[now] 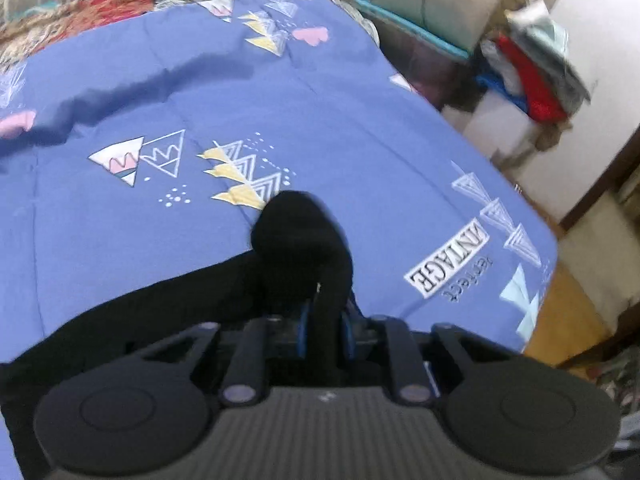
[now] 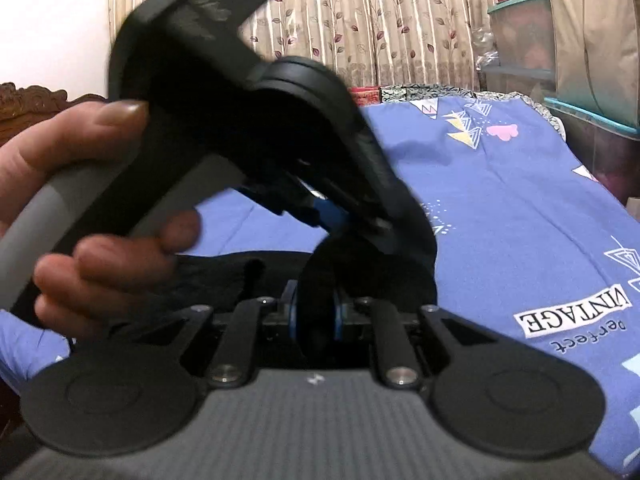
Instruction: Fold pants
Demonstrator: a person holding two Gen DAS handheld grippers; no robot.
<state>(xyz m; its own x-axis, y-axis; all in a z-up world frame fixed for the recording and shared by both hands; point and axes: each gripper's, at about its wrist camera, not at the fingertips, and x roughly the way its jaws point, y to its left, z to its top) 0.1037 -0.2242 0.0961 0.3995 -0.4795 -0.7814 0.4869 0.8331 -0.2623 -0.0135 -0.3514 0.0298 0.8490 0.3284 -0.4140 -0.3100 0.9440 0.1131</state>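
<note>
The left wrist view shows the left gripper [image 1: 324, 320] closed tight on a bunched fold of the black pants [image 1: 160, 312], which trail off to the left over the blue bedspread [image 1: 320, 112]; only this view shows a heap of clothes [image 1: 532, 76] by the white wall. The right wrist view shows the right gripper [image 2: 316, 316] pinching another fold of the pants, and, just above it, the left gripper held in a hand [image 2: 80, 208]; clear storage bins [image 2: 520, 40] with teal rims stand stacked behind the bed, their contents too blurred to tell.
</note>
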